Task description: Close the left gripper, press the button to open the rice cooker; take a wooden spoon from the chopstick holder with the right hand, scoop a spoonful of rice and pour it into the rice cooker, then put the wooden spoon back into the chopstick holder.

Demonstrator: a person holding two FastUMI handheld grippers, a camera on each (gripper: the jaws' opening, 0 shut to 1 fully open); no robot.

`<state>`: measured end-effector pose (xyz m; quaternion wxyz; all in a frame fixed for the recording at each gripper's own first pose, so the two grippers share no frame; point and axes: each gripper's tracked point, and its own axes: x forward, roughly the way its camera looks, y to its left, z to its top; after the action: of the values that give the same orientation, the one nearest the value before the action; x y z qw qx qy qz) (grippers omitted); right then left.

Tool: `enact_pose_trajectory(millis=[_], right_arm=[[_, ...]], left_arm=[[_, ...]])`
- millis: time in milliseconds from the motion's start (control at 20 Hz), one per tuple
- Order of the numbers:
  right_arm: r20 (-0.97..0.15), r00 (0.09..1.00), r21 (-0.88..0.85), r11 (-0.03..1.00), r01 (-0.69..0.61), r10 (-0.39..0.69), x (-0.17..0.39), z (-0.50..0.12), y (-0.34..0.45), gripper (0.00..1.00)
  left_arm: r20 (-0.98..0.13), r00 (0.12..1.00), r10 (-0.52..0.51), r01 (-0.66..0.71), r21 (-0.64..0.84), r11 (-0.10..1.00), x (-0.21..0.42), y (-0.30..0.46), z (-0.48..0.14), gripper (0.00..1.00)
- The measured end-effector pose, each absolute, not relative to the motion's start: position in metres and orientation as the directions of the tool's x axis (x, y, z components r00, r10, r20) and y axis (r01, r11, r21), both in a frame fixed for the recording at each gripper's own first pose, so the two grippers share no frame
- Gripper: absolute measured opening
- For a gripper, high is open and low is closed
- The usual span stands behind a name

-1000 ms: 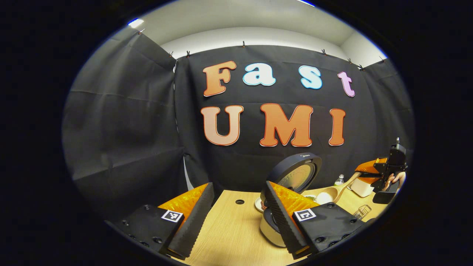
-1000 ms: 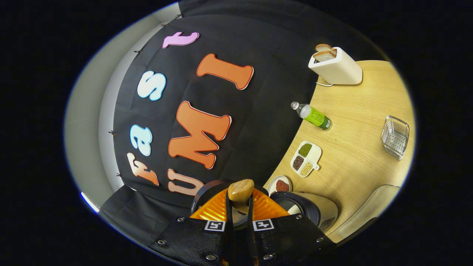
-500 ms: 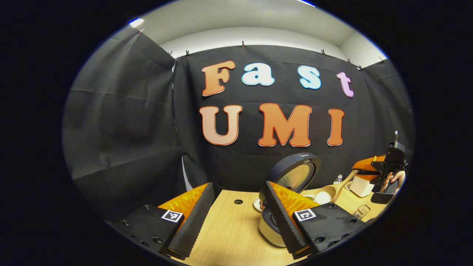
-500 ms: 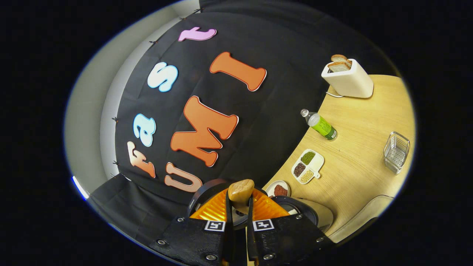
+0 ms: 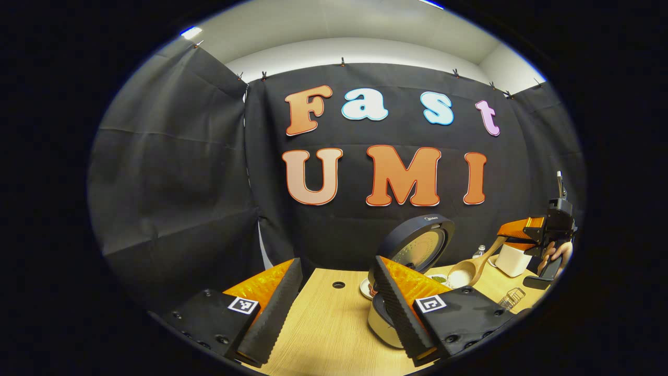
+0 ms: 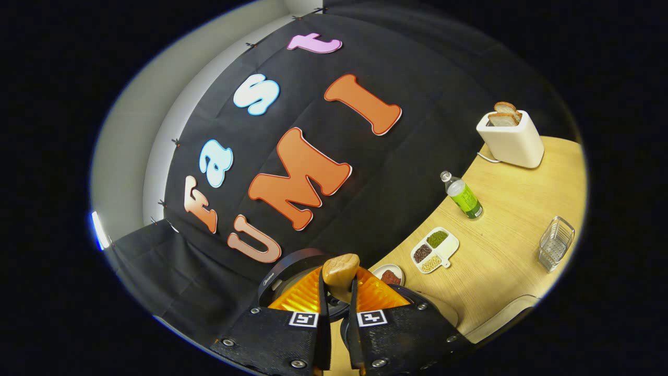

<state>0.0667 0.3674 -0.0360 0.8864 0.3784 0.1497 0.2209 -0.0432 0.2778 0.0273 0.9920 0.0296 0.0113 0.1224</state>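
Wooden table (image 5: pixel 334 326) bare toward its left edge, rice cooker (image 5: pixel 412 250) lid raised, left gripper (image 5: pixel 334 300) fingers apart, right gripper (image 6: pixel 338 334) clamped on rice-laden wooden spoon (image 5: pixel 466 270).

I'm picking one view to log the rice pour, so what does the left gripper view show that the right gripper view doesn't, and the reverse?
Left gripper view alone: the spoon bowl heaped with white rice, seen from the side above the cooker, the hand holding the right gripper, and the open left gripper.

Right gripper view alone: the divided dish of beans and the green bottle's body.

Both: the wooden spoon, the rice cooker's raised lid, the toaster, the wire holder and the table.
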Motion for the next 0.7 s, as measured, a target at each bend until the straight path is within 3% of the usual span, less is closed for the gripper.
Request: enact_pose_trajectory(millis=[700], right_arm=[[-0.079,0.853,0.628,0.690,-0.359,0.516,0.062,-0.028,0.386,0.13]], left_arm=[[-0.021,0.967,0.255,-0.254,0.057,0.966,-0.043,0.284,0.024,0.91]])
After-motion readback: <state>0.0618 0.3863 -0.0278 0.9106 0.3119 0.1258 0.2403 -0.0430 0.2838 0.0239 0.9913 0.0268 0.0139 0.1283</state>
